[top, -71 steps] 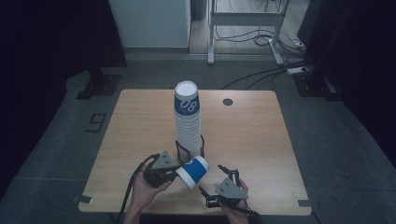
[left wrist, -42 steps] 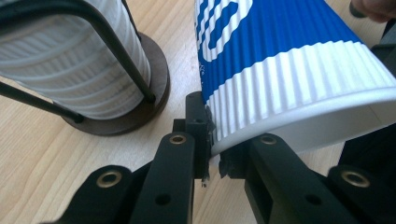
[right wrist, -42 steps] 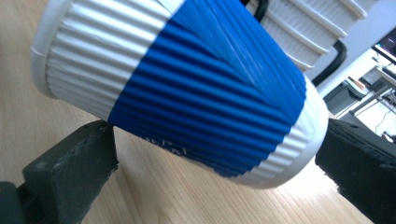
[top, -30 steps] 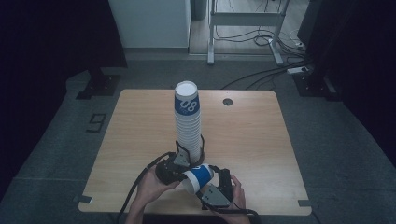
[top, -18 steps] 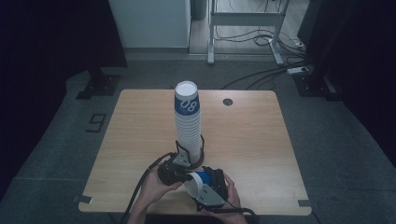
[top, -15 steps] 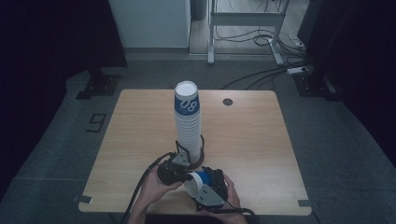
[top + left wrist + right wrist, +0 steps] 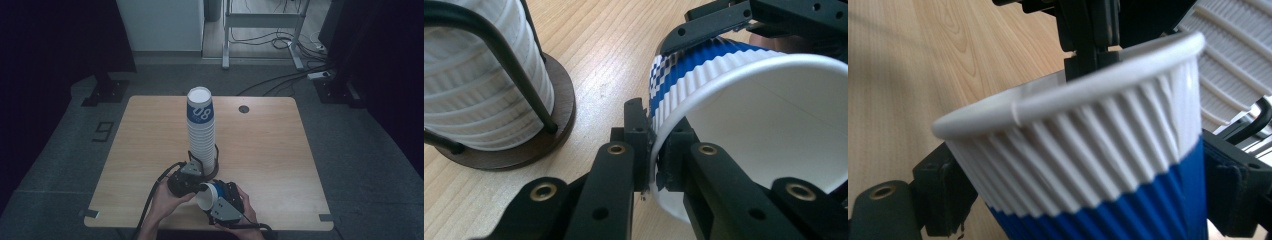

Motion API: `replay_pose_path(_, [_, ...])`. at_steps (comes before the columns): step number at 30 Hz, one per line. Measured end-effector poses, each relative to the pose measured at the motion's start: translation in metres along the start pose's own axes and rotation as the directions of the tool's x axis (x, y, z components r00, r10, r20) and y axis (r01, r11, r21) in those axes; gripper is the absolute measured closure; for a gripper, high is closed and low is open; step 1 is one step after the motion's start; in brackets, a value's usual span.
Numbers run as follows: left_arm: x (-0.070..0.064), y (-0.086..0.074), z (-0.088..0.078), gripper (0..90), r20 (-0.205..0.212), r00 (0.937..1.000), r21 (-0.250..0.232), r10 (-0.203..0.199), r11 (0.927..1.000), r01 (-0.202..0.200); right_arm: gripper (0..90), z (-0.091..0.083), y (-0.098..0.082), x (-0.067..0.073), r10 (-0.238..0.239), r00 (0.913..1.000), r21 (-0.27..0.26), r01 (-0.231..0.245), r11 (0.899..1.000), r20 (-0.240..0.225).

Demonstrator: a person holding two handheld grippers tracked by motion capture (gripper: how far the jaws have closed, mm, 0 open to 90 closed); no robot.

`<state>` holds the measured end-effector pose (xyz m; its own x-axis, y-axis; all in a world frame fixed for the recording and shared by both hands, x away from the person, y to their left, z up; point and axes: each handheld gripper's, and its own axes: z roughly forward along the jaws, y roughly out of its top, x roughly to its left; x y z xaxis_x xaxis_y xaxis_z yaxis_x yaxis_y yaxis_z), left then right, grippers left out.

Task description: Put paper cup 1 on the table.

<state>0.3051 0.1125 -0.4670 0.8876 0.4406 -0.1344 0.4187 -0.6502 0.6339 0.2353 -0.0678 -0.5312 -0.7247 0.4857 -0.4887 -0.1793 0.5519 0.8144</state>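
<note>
Left gripper view, ribbed blue-and-white paper cup (image 7: 744, 100) (tipped sideways), left fingers (image 7: 636, 135) pinching rim, right fingers (image 7: 943, 200) closing around body.

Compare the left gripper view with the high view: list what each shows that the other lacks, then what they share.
Left gripper view alone: the left tool pinching the cup by its rim, one jaw inside and one outside, and the brown base under the stack.

High view alone: the whole table, the stack to its top with "08" on the top cup, the person's hands, the floor and cables beyond.

Both: the blue-and-white ribbed cup, tipped on its side between the two tools, with the right tool around its blue body, its jaws having just been closing; the stack in its wire holder.
</note>
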Motion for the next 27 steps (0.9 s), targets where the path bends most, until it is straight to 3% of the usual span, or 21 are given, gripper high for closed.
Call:
replay_pose_path(5, [0.0009, 0.0, 0.0002, 84.4, 0.009, 0.9999, -0.001, -0.008, 1.0, 0.008, 12.9, 0.0002, 0.0016, 0.0018, -0.025, 0.9997, -0.018, 0.025, 1.0, -0.002])
replay_pose_path(12, [0.0023, -0.0011, 0.0033, 84.0, 0.035, 0.9983, -0.019, -0.047, 0.9987, 0.048, 12.6, -0.0012, 0.0018, 0.0013, -0.02, 0.9998, -0.017, 0.02, 1.0, -0.004])
replay_pose_path(15, [0.002, -0.0022, 0.0043, 83.6, 0.041, 0.9982, -0.034, -0.044, 0.9984, 0.045, 13.5, -0.003, 0.001, 0.0011, -0.025, 0.9997, -0.021, 0.025, 0.999, -0.002])
replay_pose_path(16, [0.0024, -0.0027, 0.0034, 82.9, 0.045, 0.9977, -0.063, -0.051, 0.9966, 0.053, 14.6, -0.0037, 0.0001, 0.0001, 0.0, 1.0, -0.02, 0.0, 1.0, 0.0])
replay_pose_path(20, [0.0033, -0.0044, 0.0027, 78.6, 0.047, 0.9967, -0.095, -0.066, 0.993, 0.071, 18.0, -0.0039, -0.002, -0.0014, 0.02, 0.9998, -0.021, -0.02, 1.0, 0.001])
replay_pose_path(21, [0.0037, -0.0063, 0.0028, 79.2, 0.056, 0.9957, -0.116, -0.074, 0.99, 0.08, 18.4, -0.0048, -0.0036, -0.0034, 0.055, 0.9984, -0.027, -0.055, 0.998, -0.012])
replay_pose_path(22, [0.0037, -0.0063, 0.0028, 78.6, 0.056, 0.9957, -0.116, -0.074, 0.99, 0.08, 18.4, -0.0048, -0.0036, -0.0034, 0.055, 0.9984, -0.027, -0.055, 0.998, -0.012])
replay_pose_path(23, [0.0026, -0.0074, 0.003, 75.5, 0.033, 0.997, -0.138, -0.069, 0.9877, 0.073, 18.5, -0.0051, -0.0045, -0.0041, 0.066, 0.9977, -0.024, -0.067, 0.997, -0.014])
replay_pose_path(26, [0.0029, -0.0084, 0.0018, 69.7, 0.037, 0.9964, -0.163, -0.077, 0.9832, 0.082, 18.7, -0.0049, -0.0052, -0.0049, 0.085, 0.9963, -0.024, -0.085, 0.996, -0.015])
replay_pose_path(27, [0.0028, -0.009, 0.0007, 66.6, 0.029, 0.9958, -0.182, -0.087, 0.9791, 0.091, 18.8, -0.0051, -0.0069, -0.0066, 0.117, 0.993, -0.034, -0.118, 0.992, -0.017])
